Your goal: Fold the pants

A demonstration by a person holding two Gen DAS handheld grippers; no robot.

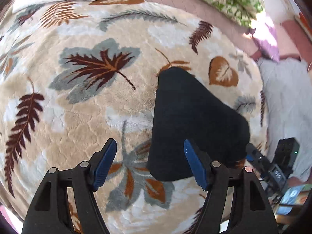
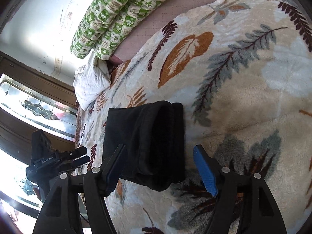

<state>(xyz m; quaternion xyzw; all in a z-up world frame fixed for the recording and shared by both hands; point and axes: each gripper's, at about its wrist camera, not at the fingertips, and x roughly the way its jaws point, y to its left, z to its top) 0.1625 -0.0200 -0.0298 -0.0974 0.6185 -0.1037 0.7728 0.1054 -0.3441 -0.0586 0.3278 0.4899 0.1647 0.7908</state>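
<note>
From the left wrist view, my left gripper [image 1: 150,163] hangs released over the bed, its two blue fingers [image 1: 104,163] spread wide and holding nothing. The one pair of black pants [image 1: 195,120] lies as a compact folded bundle on the leaf-patterned blanket [image 1: 81,117]; its near edge sits between my fingertips and runs ahead and to the right of them. I can make out the other tool low at the right edge, though not well enough to judge it from here. The fold looks close to finished to me. The risk I see is the plush blanket: if I close low on the bundle's edge, a finger could catch the pile along with the cloth and drag the stack askew.

From the right wrist view, my right gripper [image 2: 159,167] is also released, both fingers [image 2: 205,170] apart and empty. The pants [image 2: 144,142] lie between and just ahead of the fingertips, showing several stacked layers with one rounded fold facing me. The loose upper layer could slide or spring open if I nudge it sideways. Left of my left finger I see the left gripper [image 2: 81,156], apparently off the cloth. Beyond the fingertips I count one green patterned quilt [image 2: 120,17] and one white pillow [image 2: 89,81].
</note>
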